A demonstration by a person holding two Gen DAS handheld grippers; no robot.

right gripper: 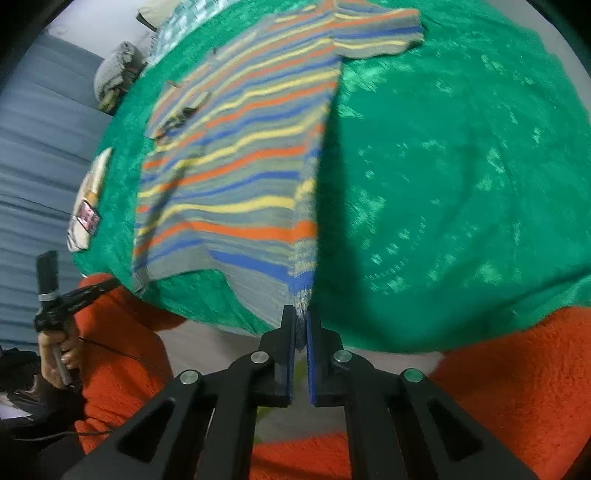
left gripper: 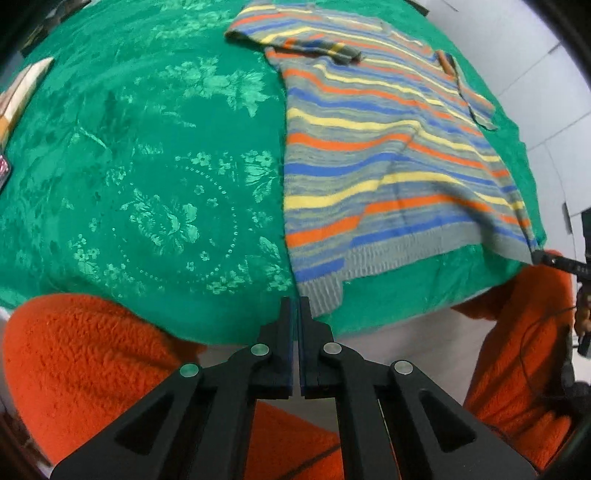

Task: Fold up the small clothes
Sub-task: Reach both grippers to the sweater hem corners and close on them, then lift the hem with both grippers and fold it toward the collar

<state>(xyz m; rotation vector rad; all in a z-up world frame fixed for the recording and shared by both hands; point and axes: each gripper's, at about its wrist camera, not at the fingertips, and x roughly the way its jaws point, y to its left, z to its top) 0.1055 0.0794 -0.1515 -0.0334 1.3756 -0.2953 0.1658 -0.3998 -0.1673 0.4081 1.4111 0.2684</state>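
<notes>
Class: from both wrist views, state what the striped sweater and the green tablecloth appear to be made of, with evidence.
Striped sweater: knitted yarn, probably wool or acrylic; matte, with a ribbed grey hem. Green tablecloth: woven damask-like fabric, possibly synthetic; its floral pattern catches light with a slight sheen.

Your striped sweater (right gripper: 236, 177): smeared by motion blur in the right wrist view, and its hem corner is hidden between your right gripper (right gripper: 301, 317) fingers. Flat objects (right gripper: 86, 206) at the tablecloth (right gripper: 443, 184) left edge: too blurred to identify. Collar (left gripper: 280, 7): cut off by the top edge.
</notes>
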